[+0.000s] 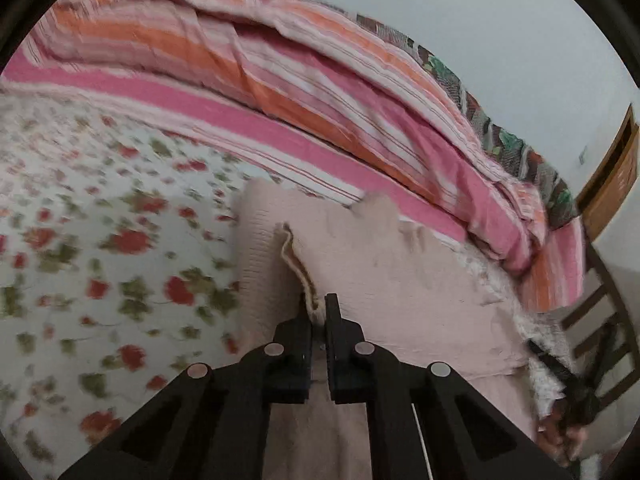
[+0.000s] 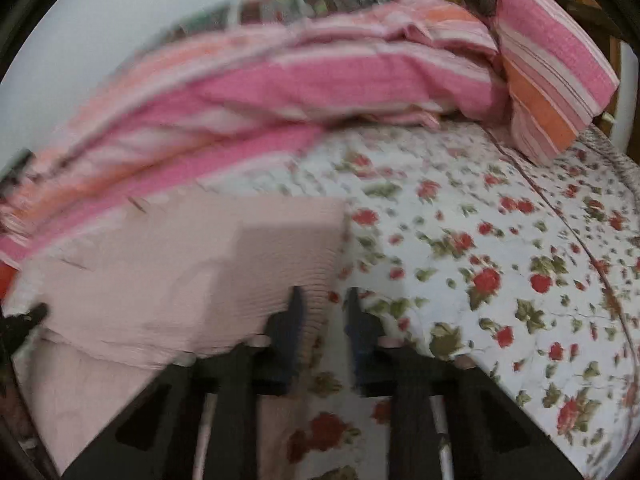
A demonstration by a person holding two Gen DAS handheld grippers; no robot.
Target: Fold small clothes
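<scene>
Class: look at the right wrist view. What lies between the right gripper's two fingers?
In the right wrist view, the right gripper has the pink garment's ribbed edge and a strip of the floral bedsheet in the gap; the fingers stand apart, unclamped.

A bed filled most of both views, covered by a white floral bedspread (image 1: 100,240) with red flowers and green leaves. Along its far side lay a rumpled blanket (image 1: 280,80) striped in pink, orange and white, with a darker patterned cloth (image 1: 500,136) behind it. A plain pale wall (image 1: 440,8) rose beyond. In the left wrist view a wooden frame (image 1: 612,176) stood against the wall at the right edge, and dark wooden slats (image 1: 608,332) showed below it. The light was soft and even.
</scene>
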